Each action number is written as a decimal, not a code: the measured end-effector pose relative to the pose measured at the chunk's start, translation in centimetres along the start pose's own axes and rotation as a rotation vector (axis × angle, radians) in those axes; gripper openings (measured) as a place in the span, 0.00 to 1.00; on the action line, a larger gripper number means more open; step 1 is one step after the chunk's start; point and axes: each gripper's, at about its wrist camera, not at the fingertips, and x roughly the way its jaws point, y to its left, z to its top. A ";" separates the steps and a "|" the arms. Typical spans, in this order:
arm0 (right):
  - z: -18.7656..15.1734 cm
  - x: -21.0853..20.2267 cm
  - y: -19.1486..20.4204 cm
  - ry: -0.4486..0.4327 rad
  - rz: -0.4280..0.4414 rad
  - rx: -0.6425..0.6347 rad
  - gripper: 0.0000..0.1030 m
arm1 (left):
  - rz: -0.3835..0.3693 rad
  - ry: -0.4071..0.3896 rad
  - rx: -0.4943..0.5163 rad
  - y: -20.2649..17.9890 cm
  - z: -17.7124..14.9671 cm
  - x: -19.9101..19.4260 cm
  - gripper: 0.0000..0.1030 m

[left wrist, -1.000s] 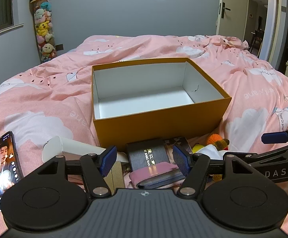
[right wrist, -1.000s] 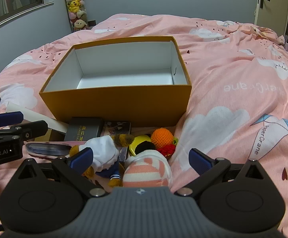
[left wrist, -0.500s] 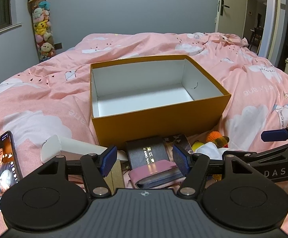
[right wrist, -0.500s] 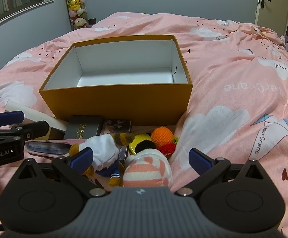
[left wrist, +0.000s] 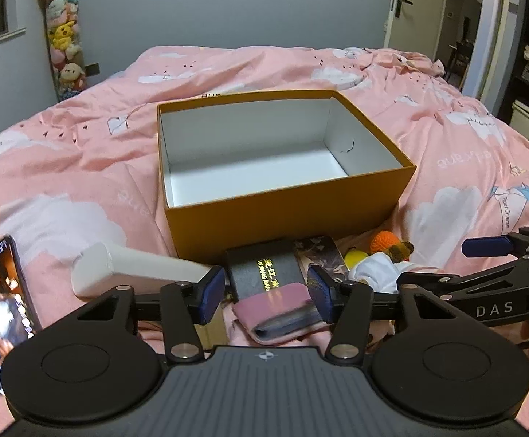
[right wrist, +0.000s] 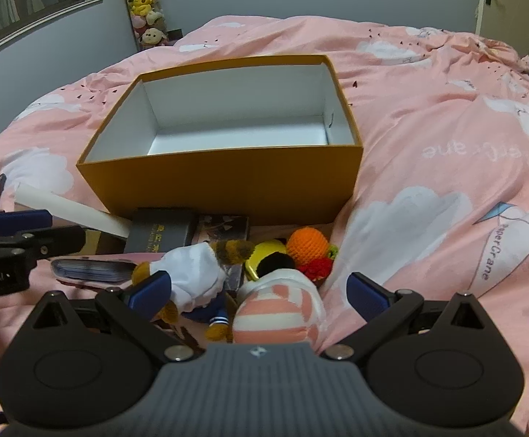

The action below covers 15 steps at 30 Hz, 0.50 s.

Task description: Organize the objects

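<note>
Both wrist cameras sit low over the pink bedspread, looking forward past their own open fingers toward the orange box close ahead. The left view looks from the box's left, the right from its right. The 2 views share the box and the clutter before it.
</note>
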 end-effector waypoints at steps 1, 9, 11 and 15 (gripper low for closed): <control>0.1 0.0 0.0 -0.002 0.004 -0.004 0.99 | 0.000 0.000 0.005 0.2 0.2 -0.1 0.60; 1.9 0.5 1.0 0.007 0.053 -0.109 0.81 | -0.004 0.059 0.089 2.1 2.4 -0.3 0.61; 2.8 0.7 1.4 0.012 0.076 -0.143 0.80 | -0.012 0.105 0.158 2.5 3.3 0.0 0.62; 5.0 1.6 1.7 0.063 0.161 -0.160 0.73 | -0.083 0.261 0.258 3.6 6.0 1.9 0.63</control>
